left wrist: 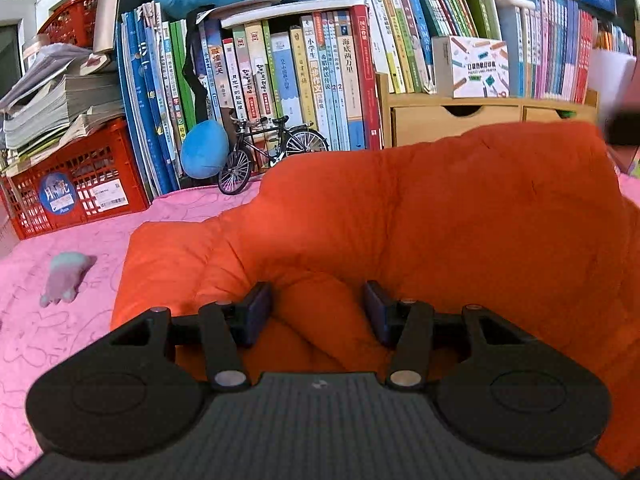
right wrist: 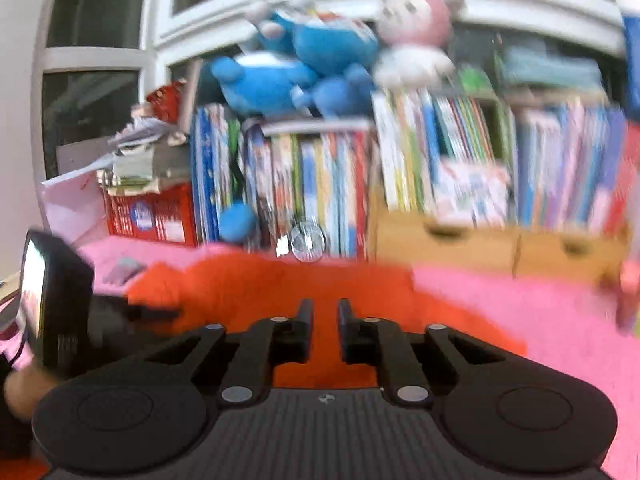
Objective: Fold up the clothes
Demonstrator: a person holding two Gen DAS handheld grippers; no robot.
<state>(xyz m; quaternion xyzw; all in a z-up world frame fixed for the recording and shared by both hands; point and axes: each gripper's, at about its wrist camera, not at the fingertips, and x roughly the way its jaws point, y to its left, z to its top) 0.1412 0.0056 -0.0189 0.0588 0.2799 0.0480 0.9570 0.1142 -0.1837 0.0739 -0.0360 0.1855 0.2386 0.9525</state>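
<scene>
An orange garment (left wrist: 420, 220) lies bunched on the pink cloth-covered table (left wrist: 60, 320). My left gripper (left wrist: 318, 308) is open, its two pads either side of a raised fold of the orange fabric. In the blurred right wrist view the same orange garment (right wrist: 280, 284) lies below and ahead of my right gripper (right wrist: 325, 320), whose jaws stand a narrow gap apart with nothing between them. The left gripper's body (right wrist: 60, 312) shows at the left edge of that view.
A red crate (left wrist: 76, 192) with stacked papers stands at the back left. Rows of books (left wrist: 280, 80), a model bicycle (left wrist: 272, 152), blue plush toys (left wrist: 204, 152) and a wooden drawer unit (left wrist: 456, 120) line the back. A small pale toy (left wrist: 64, 280) lies on the pink cloth.
</scene>
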